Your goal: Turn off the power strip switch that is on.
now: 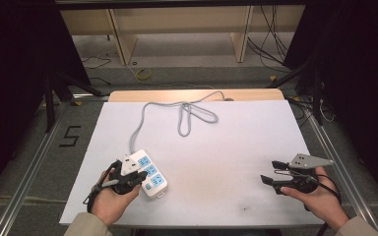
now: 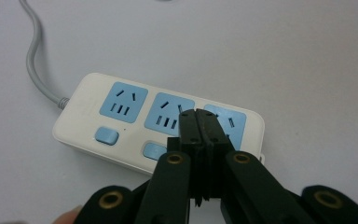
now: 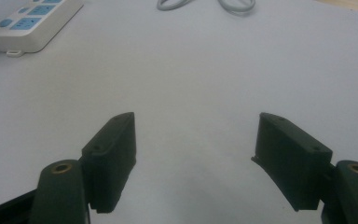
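White table surface, grey floor beyond. White power strip with blue sockets lies near front-left corner, grey cord looping toward far edge. Left gripper hovers just over strip, jaws pressed together, holding nothing. Right gripper near front-right corner, jaws wide apart, well away from strip.

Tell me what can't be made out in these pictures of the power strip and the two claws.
- Power strip: in the left gripper view the shut left claw covers part of its third socket and second button.
- Same strip in the right gripper view: cut off by the top-left edge.
- Grey cable: its plug end can't be made out in the high view.
- Right claw: open over bare table.
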The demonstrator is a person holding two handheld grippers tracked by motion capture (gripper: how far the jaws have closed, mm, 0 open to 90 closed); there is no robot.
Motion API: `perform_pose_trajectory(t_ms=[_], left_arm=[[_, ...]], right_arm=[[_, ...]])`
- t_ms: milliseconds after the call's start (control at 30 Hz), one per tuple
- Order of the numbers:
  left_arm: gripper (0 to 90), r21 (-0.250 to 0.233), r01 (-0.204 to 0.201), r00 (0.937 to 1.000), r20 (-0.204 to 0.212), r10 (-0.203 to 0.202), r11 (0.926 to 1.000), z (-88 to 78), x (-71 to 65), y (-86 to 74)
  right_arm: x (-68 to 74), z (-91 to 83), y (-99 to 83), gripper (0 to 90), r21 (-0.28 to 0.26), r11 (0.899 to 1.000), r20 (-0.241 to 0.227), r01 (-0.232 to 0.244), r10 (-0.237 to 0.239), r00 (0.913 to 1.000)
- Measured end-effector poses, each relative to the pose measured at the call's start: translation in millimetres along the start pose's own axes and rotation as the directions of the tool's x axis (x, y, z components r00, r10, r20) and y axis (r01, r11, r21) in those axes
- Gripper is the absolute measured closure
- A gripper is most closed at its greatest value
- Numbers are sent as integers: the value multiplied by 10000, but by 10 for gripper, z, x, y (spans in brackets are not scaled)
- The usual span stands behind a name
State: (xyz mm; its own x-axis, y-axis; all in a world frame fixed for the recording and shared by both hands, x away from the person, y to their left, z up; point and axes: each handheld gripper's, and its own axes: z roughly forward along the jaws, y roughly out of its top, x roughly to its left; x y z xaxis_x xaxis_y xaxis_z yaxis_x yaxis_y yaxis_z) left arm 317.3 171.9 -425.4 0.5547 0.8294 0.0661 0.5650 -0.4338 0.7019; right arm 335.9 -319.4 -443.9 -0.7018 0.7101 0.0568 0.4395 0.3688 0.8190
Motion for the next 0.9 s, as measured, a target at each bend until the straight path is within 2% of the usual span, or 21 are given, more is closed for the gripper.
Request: perform_pose_trajectory(t_ms=[333, 433, 900], left_arm=[[899, 100, 377, 9988, -315, -374, 9992, -9, 79, -8], [899, 309, 389, 9982, -465, -374, 9988, -7, 93, -9], [899, 508, 443, 9967, -701, -407, 9977, 17, 147, -15]], right_arm=[[2, 2, 0, 297, 22, 10000, -14, 30, -30, 10000], [2, 4, 0, 297, 21, 10000, -11, 39, -39, 10000], [8, 3, 2, 297, -3, 10000, -16, 43, -43, 10000]])
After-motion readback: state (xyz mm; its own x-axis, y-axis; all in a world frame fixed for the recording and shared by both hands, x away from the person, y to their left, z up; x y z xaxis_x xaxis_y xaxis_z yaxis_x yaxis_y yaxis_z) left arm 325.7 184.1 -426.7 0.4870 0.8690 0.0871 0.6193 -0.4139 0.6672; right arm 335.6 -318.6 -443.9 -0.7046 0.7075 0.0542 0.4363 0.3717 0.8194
